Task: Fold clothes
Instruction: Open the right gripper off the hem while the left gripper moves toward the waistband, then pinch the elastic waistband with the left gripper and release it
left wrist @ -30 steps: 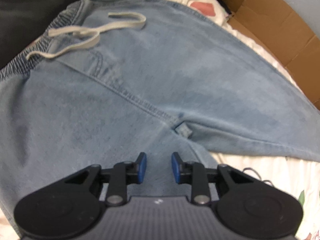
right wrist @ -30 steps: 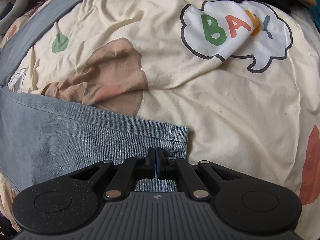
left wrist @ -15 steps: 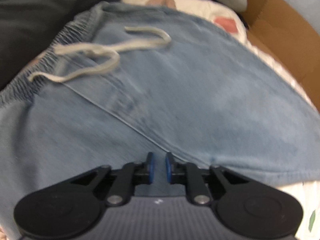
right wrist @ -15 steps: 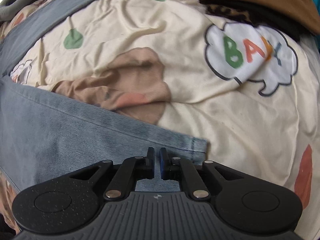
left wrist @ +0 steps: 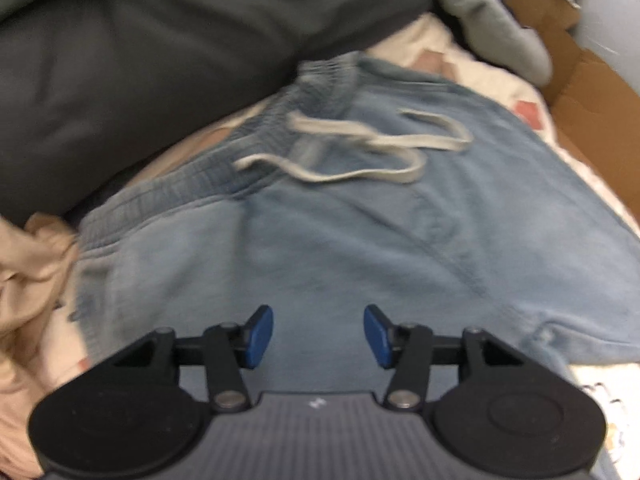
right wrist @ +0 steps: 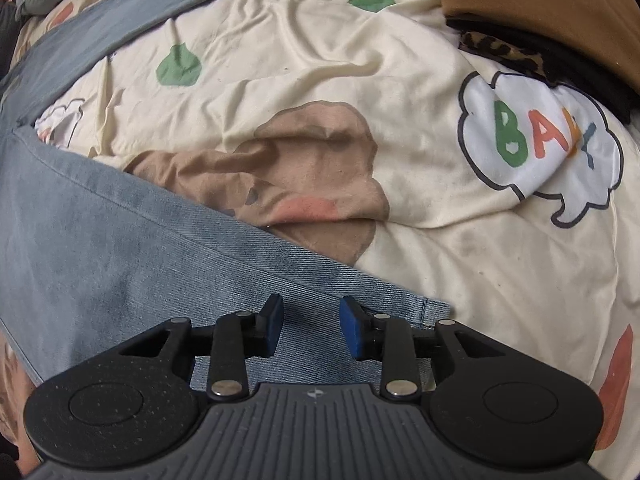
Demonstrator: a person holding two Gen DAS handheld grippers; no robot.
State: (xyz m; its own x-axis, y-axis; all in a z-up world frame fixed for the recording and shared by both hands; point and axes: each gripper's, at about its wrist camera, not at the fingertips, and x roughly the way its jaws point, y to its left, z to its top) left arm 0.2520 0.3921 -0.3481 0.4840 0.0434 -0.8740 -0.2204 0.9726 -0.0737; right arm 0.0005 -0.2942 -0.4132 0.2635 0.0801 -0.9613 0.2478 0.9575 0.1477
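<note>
Opening jaws, left gripper (left wrist: 318, 336): the blue pads stand apart and are spreading, nothing is pinched; the denim lies under them, not between them.
Right gripper (right wrist: 311, 330): its jaws are opening too, with only flat cloth of the leg hem (right wrist: 424, 308) below.
Jeans (left wrist: 360, 240): spread on the printed bedsheet (right wrist: 440, 240), waistband (left wrist: 224, 168) far from the left gripper, beside a dark garment (left wrist: 140, 60).
Drawstring (left wrist: 360, 148): loose on top; I think it may catch a pad and drag the waist.
Risk: a shallow bite may take one layer only, so the fold goes crooked.
Neighbours: the beige cloth (left wrist: 28, 272) touches the waistband corner and may be pulled in.
</note>
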